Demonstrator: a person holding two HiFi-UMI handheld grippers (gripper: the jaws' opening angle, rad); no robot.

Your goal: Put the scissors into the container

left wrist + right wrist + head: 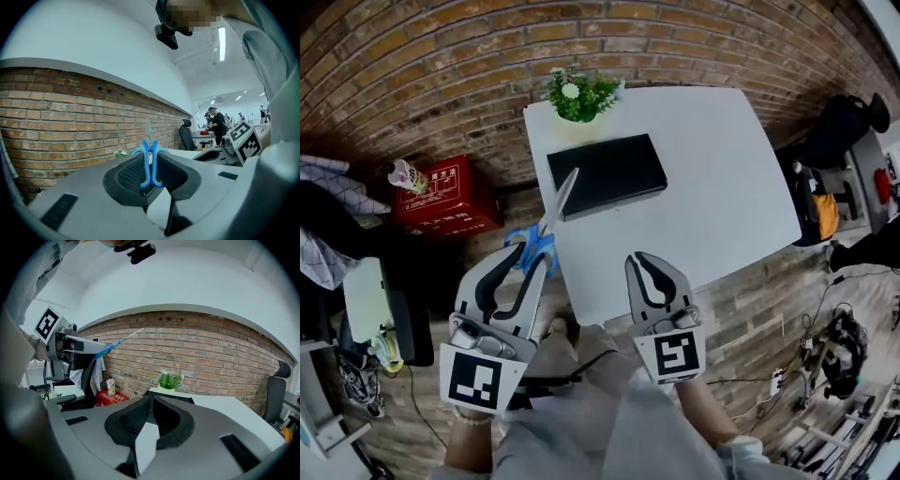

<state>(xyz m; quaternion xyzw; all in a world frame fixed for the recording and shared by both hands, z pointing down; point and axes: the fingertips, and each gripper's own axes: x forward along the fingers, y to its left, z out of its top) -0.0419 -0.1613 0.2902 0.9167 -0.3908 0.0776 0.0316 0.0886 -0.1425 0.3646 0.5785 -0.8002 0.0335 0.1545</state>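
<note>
Jaws of the left gripper (528, 259) are clamped on the blue plastic handles of the steel-bladed scissors (553, 217). Jaws of the right gripper (649, 262) stand together with nothing between them, and it hangs over the near edge of the white counter (722, 187).

The scissors are held in the air, blades closed and pointing away from the person. In the head view the tip overlaps the near-left part of the flat black rectangular container (605, 173); its height above the container cannot be told.

Assessment: the step in hand is the carry to the container. Keep the blades lined up with its long side, lower them level, and release only once they rest inside.

Count:
- one pair of scissors
- one container
- two grippers
- one small green potted plant (579, 94)
</note>
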